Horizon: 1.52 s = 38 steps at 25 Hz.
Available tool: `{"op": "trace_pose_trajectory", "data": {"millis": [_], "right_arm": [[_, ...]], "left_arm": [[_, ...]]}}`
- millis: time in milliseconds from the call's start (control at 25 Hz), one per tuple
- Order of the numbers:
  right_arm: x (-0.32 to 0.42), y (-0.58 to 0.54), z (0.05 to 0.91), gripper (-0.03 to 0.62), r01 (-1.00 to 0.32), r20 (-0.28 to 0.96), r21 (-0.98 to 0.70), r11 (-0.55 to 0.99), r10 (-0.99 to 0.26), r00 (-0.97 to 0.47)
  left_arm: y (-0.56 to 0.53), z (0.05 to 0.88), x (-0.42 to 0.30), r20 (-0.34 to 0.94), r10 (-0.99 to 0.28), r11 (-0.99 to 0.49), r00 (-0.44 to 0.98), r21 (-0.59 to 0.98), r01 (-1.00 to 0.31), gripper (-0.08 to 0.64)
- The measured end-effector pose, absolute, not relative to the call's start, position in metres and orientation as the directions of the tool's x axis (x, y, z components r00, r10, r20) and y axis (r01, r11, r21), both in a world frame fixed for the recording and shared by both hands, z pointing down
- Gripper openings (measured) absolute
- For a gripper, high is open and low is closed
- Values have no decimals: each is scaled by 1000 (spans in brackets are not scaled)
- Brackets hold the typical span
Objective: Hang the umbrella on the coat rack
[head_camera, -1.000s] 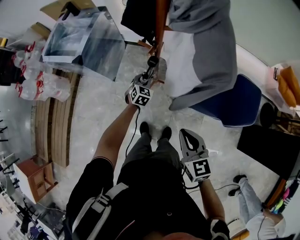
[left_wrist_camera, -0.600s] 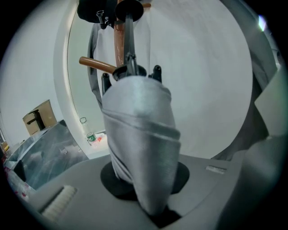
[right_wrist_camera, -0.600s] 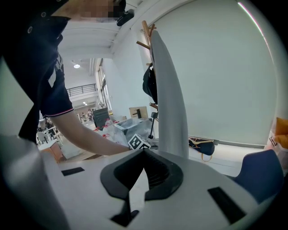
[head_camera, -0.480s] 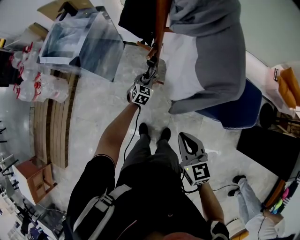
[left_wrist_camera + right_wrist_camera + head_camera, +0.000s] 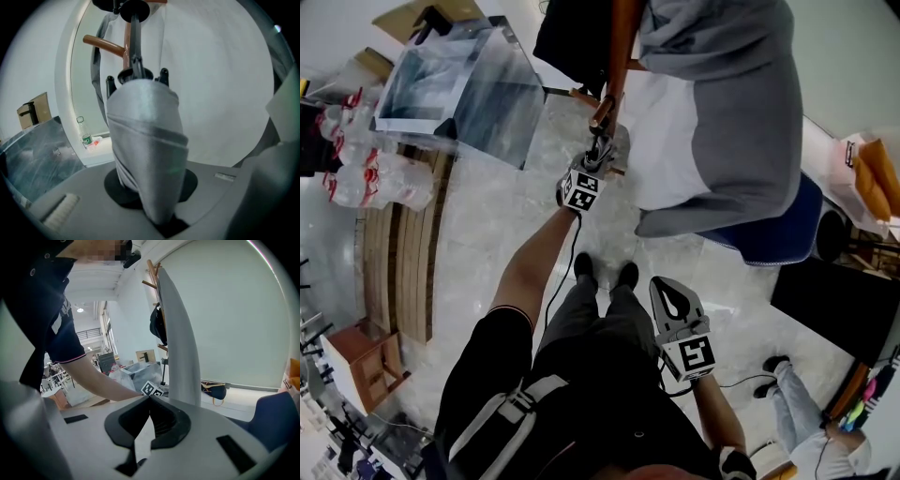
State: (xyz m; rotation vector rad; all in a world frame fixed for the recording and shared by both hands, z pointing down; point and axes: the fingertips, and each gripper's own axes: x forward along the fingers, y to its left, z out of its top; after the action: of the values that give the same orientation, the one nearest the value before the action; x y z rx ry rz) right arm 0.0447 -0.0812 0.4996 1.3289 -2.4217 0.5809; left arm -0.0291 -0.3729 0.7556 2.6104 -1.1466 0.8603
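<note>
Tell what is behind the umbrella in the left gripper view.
Behind the umbrella, gripped by the left claw, a brown coat rack peg and upper pole show; the fabric covers the pole below.

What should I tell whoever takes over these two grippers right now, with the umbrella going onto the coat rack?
Left gripper: shut on the folded grey umbrella, gripped at the canopy, handle end pointing up towards the coat rack.
Right gripper: shut, empty, held low in front of the person.
Rack: a grey coat hangs on it; a bare wooden peg is close to the umbrella's handle end.
Done: umbrella picked up and brought to the rack.
Left: probably hook the handle end over that peg, open the left gripper, draw back.
</note>
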Motion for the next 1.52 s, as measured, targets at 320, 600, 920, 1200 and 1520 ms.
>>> {"op": "trace_pose_trajectory", "data": {"millis": [320, 600, 920, 1200, 1520], "right_arm": [[46, -80, 509, 3, -854, 456, -204, 478, -726, -515], [42, -79, 515, 3, -849, 453, -202, 487, -723, -522], [39, -76, 518, 3, -847, 452, -202, 493, -720, -527], [42, -71, 522, 3, -849, 459, -199, 489, -719, -522], [41, -68, 517, 3, -845, 457, -190, 500, -717, -527]], "left_arm": [[-383, 761, -12, 463, -637, -711, 616, -44, -702, 52], [-390, 759, -4, 403, -657, -710, 637, -47, -702, 54], [-392, 758, -2, 383, -668, -704, 637, -51, -708, 72], [-392, 757, -4, 367, -683, -694, 631, -59, -717, 120], [-388, 749, -12, 361, -690, -692, 627, -76, -718, 299]]}}
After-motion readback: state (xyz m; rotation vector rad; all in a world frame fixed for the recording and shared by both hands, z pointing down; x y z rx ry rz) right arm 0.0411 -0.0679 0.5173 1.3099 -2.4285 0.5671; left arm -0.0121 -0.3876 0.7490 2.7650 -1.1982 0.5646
